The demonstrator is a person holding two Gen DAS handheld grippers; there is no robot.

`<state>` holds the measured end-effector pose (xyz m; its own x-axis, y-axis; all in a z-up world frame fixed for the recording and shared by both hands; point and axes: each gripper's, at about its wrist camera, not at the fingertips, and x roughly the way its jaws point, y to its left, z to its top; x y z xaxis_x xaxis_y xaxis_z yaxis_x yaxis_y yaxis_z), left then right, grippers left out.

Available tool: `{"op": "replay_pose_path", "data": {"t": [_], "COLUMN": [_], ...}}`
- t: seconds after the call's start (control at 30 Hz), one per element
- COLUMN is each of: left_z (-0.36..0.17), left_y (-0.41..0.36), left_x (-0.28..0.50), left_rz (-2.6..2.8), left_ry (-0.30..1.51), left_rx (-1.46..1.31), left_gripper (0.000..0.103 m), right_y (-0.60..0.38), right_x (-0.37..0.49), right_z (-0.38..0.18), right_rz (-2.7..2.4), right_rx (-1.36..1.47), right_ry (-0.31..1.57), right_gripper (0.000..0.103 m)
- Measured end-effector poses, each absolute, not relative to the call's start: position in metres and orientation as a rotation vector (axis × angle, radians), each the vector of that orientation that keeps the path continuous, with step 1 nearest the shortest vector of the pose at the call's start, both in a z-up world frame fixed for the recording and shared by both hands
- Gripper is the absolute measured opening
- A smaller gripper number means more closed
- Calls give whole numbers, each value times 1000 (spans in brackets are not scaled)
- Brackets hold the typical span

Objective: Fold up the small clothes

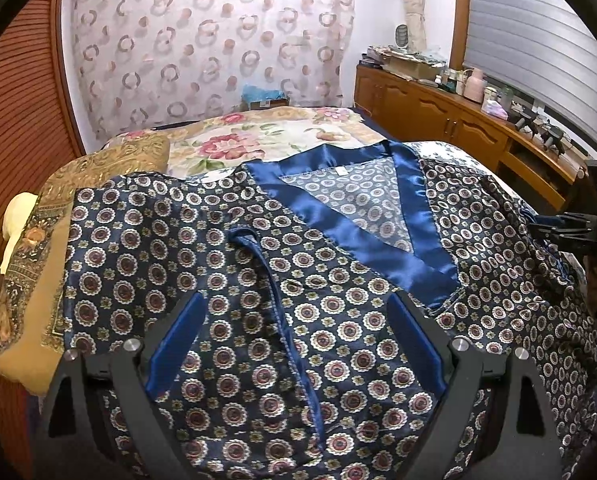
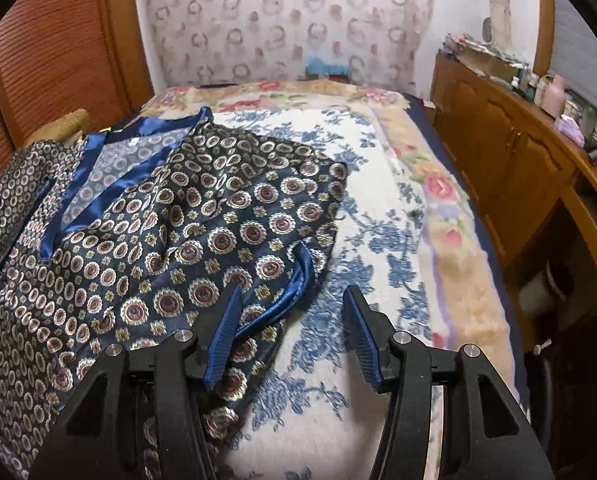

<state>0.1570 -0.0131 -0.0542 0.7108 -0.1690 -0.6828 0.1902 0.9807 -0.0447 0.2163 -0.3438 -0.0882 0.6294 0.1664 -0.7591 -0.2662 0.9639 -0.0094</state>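
A dark blue shirt with round flower spots lies spread on the bed. Its shiny blue collar points to the far side. The left gripper hangs over the near part of the shirt. Its two blue pads are wide apart and grasp nothing. A thin blue strap of the shirt runs between them on the cloth. The right gripper is over the right edge of the shirt. Its pads are apart too and hold nothing. The shiny blue sleeve edge lies just past its left pad. A wooden cabinet stands on the right.
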Motion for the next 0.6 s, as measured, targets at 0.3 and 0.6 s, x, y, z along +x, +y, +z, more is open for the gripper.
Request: {"op": "replay_pose_path", "data": {"t": [0.3,0.6], "left_z": [-48,-39], "left_y": [14,43], "left_x": [155,158], "left_rz": [-154,-104], "left_ry": [735,712], "left_rx": [0,-24], "left_gripper": [93,93], "right_y": [-314,-266], "right_x": [226,237], "right_z": [-64,-44], "right_rz": [325,498], "right_rx": [-193,-178], "right_ry": [765,731], "right_gripper": [5,5]}}
